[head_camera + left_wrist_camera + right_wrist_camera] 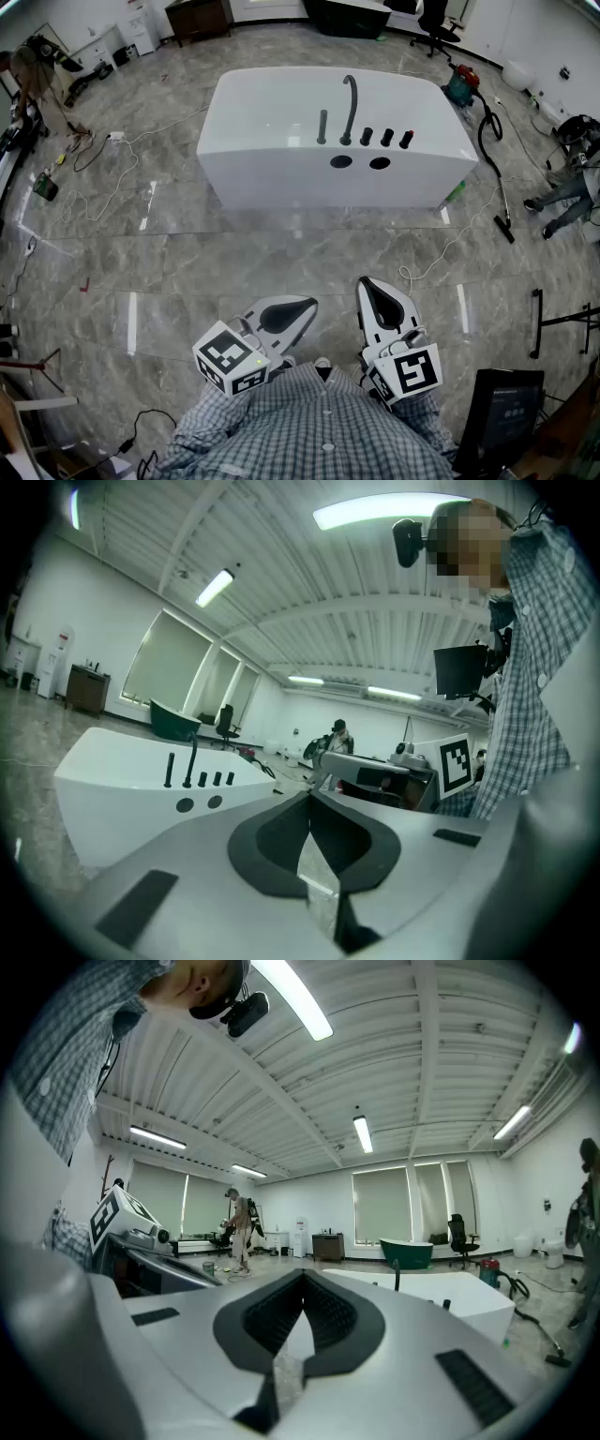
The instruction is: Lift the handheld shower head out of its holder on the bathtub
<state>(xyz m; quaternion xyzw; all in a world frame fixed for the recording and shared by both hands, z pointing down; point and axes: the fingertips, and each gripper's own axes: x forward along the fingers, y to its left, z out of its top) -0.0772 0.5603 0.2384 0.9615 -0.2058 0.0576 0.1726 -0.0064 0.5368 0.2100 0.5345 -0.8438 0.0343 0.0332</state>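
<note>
Shower head (322, 127): we see it upright in its holder on the bathtub (272, 183) rim.
Left hand-held gripper (309, 303): closed, empty, near our chest.
Right hand-held gripper (367, 282): closed, empty, beside it.

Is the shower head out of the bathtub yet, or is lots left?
Nothing is done yet. The shower head sits in its holder on the bathtub. The left gripper and right gripper are shut and empty, near the person, across the floor from it. Left to do: walk over, open a gripper, grab it, lift.
</note>
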